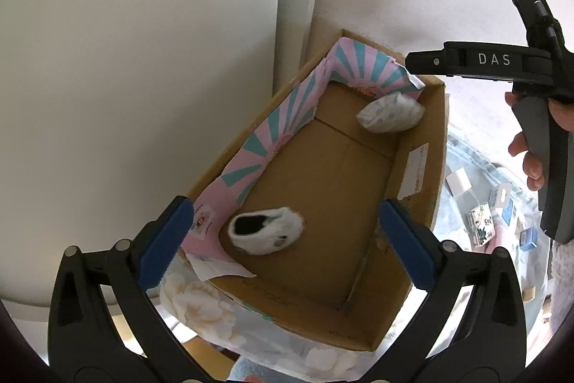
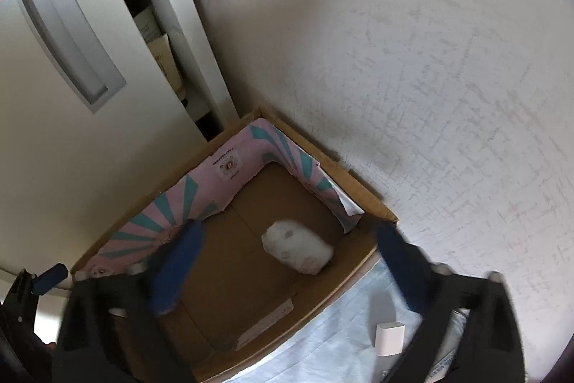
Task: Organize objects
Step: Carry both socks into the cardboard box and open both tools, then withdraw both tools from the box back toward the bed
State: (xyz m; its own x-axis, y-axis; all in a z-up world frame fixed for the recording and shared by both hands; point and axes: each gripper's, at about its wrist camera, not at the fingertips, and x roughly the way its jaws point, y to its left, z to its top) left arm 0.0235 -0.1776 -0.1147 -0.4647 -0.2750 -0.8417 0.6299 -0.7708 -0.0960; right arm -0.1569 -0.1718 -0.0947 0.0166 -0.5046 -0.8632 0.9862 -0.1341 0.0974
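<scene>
From my left wrist camera, my left gripper (image 1: pixel 287 239) hangs wide apart over the cardboard box (image 1: pixel 436 146), holding nothing. A white fluffy slipper (image 1: pixel 267 230) lies on the box floor at the near left, just beside the pink and teal paper (image 1: pixel 283 117) lining the left and far walls. A white rolled bundle (image 1: pixel 391 113) sits in the far right corner. My right hand (image 1: pixel 527 153) grips its tool at the right.

From my right wrist camera, my right gripper (image 2: pixel 283 264) is spread wide and empty above the box (image 2: pixel 362 192). The bundle (image 2: pixel 296 250) rests between its blurred fingers (image 2: pixel 175 271). A small white block (image 2: pixel 390 338) lies near right, outside the box.
</scene>
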